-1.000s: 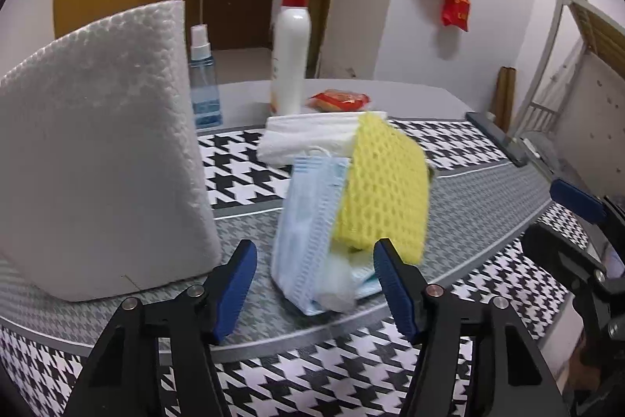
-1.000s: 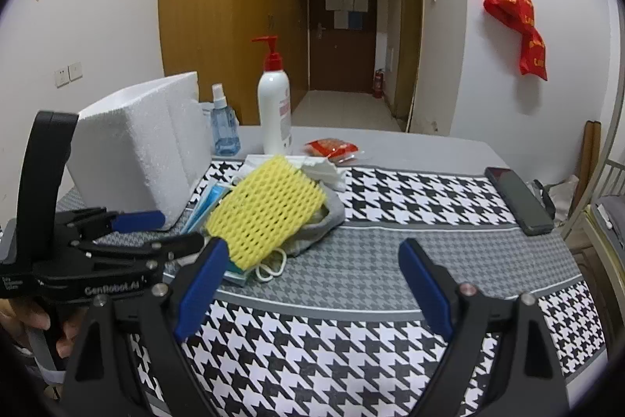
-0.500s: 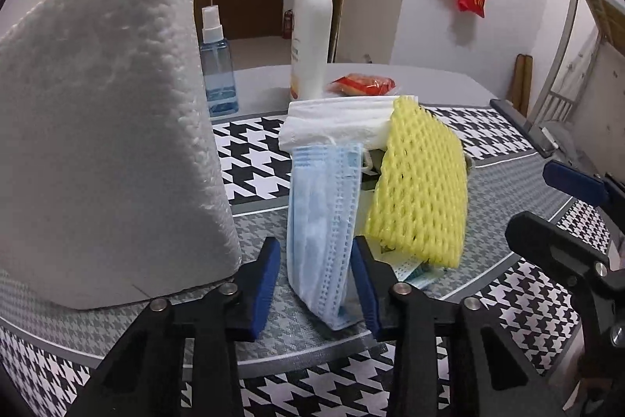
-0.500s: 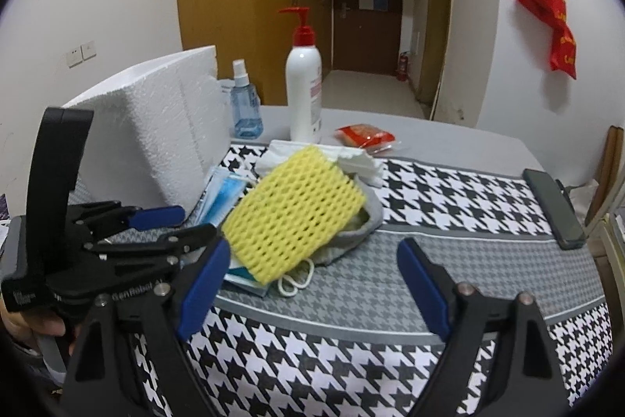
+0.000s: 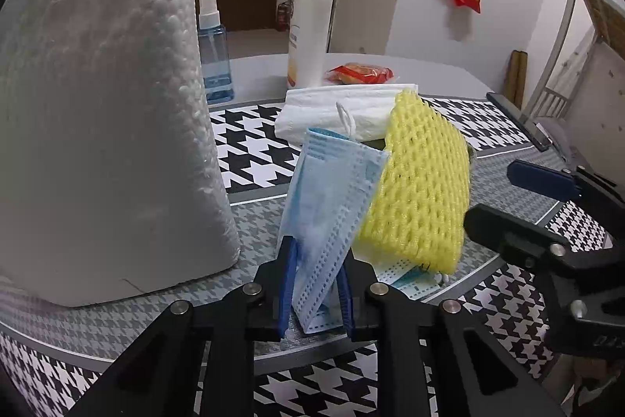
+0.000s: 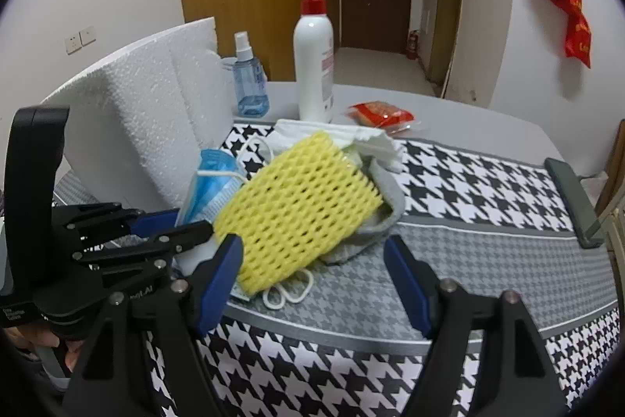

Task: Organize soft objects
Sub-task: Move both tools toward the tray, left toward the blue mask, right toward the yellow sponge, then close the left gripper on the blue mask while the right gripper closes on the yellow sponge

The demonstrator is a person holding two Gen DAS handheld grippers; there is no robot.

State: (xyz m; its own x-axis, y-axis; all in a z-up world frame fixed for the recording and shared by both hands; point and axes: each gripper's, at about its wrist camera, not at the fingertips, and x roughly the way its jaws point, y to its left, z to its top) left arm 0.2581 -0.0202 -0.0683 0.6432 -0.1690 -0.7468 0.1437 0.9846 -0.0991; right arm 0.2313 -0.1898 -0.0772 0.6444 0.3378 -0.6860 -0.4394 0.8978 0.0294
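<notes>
A: What changed?
B: The left gripper [image 5: 314, 290], spread a second before, pinched the blue mask [image 5: 332, 198], lifting it off the pile beside the foam block [image 5: 105, 112]. Sorting had begun.
A: The right gripper [image 6: 312, 284]?
B: Spread, empty, near the yellow net [image 6: 300, 213].
A: Surroundings?
B: Houndstooth worktop [image 6: 488, 182]; far bottles, door.

The left gripper [image 5: 315, 290] sits low and near, its blue pads [image 5: 286, 284] drawn close together and clamped on a thin blue sheet standing between them. The right gripper [image 6: 314, 278] is to its right, level, with jaws spread wide and nothing between the fingers [image 6: 408, 284]. A hand [image 6: 47, 342] shows behind the left gripper's body.
</notes>
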